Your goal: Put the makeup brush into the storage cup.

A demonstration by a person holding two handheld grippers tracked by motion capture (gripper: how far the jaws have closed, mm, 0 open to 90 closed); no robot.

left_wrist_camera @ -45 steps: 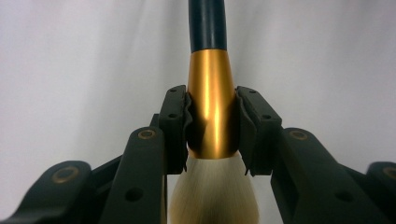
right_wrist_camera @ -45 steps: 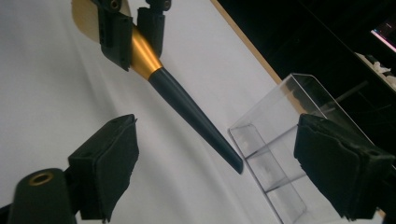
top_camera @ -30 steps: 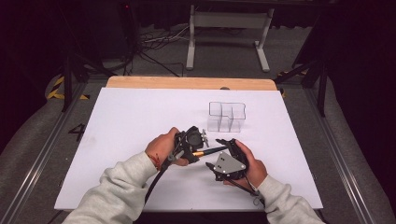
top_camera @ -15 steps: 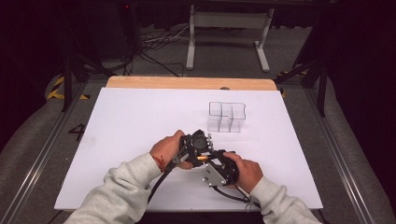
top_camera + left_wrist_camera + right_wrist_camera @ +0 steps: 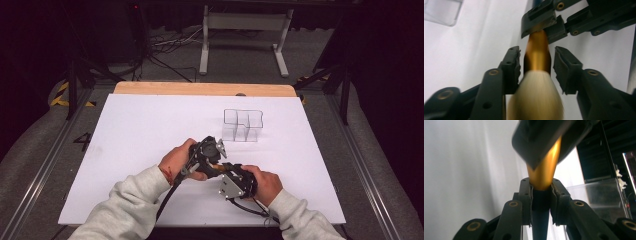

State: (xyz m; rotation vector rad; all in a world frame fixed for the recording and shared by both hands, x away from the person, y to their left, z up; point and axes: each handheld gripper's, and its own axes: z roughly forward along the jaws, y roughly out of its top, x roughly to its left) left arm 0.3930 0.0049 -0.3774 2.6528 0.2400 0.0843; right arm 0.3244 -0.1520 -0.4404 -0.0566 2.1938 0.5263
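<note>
A makeup brush has a gold ferrule (image 5: 537, 55), cream bristles (image 5: 536, 100) and a black handle (image 5: 540, 203). My right gripper (image 5: 541, 182) is shut on the handle just below the ferrule (image 5: 544, 170). My left gripper (image 5: 537, 51) is open, its jaws on either side of the ferrule with a gap on each side and the bristles pointing back toward its camera. In the high view, the left gripper (image 5: 207, 152) and right gripper (image 5: 232, 180) meet tip to tip over the near middle of the white table (image 5: 150, 130).
A clear plastic organizer (image 5: 242, 125) with several compartments stands on the table beyond the grippers, also seen as the organizer (image 5: 599, 195) behind the right jaws. A wooden strip (image 5: 200, 89) borders the far table edge. Dark floor, cables and a stand lie beyond.
The right hand has moved left and nearer the person, closing the distance to the left gripper. The two grippers now meet at the brush.
</note>
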